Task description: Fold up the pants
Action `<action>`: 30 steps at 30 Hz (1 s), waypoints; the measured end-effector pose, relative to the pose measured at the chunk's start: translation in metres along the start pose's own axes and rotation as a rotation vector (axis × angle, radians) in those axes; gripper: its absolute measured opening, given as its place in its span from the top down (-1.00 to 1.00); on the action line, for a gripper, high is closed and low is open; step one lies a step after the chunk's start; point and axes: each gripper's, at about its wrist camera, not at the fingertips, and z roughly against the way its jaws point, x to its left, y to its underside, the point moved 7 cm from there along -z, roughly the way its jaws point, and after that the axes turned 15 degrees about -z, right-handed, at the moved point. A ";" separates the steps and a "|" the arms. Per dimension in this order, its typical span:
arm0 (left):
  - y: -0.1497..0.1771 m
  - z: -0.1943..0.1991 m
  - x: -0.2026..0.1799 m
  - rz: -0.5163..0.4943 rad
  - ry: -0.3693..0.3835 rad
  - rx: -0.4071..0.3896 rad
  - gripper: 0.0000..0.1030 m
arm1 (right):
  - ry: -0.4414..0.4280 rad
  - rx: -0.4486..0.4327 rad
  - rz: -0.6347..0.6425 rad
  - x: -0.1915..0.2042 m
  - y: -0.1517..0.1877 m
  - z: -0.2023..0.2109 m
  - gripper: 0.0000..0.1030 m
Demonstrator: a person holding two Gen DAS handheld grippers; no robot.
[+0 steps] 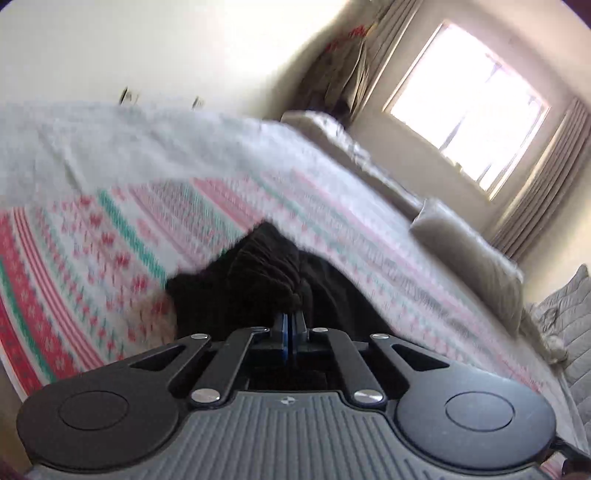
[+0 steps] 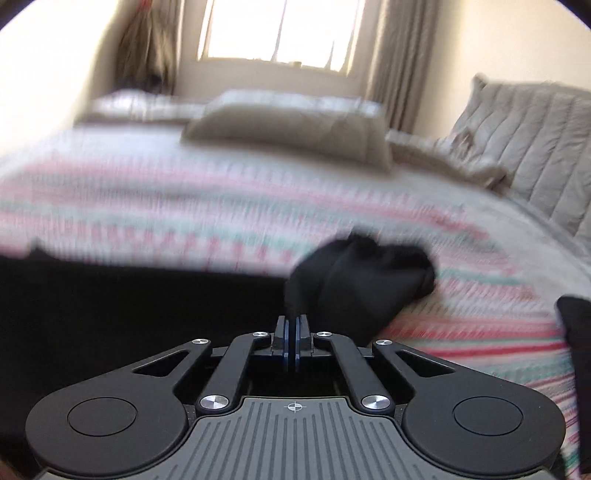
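A bedroom in a home. A bed (image 2: 221, 192) fills most of both views, spread with a white blanket (image 1: 110, 229) knitted in red, pink and green bands. A beige pillow (image 2: 291, 129) lies at its far end, before a bright window (image 2: 280, 33) hung with curtains (image 2: 391, 59). Quilted grey bedding (image 2: 535, 147), perhaps a folded comforter, is heaped at one side.
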 end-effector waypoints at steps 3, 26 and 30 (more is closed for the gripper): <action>-0.009 0.001 0.011 -0.048 -0.049 0.017 0.96 | -0.023 -0.083 -0.043 -0.011 -0.020 0.042 1.00; 0.014 0.006 -0.007 -0.406 -0.279 0.228 -0.15 | -0.111 0.279 -0.048 -0.041 0.063 0.087 -0.39; 0.009 0.012 -0.045 -0.470 -0.202 0.193 -0.42 | -0.094 0.203 -0.061 -0.053 0.033 0.095 -0.39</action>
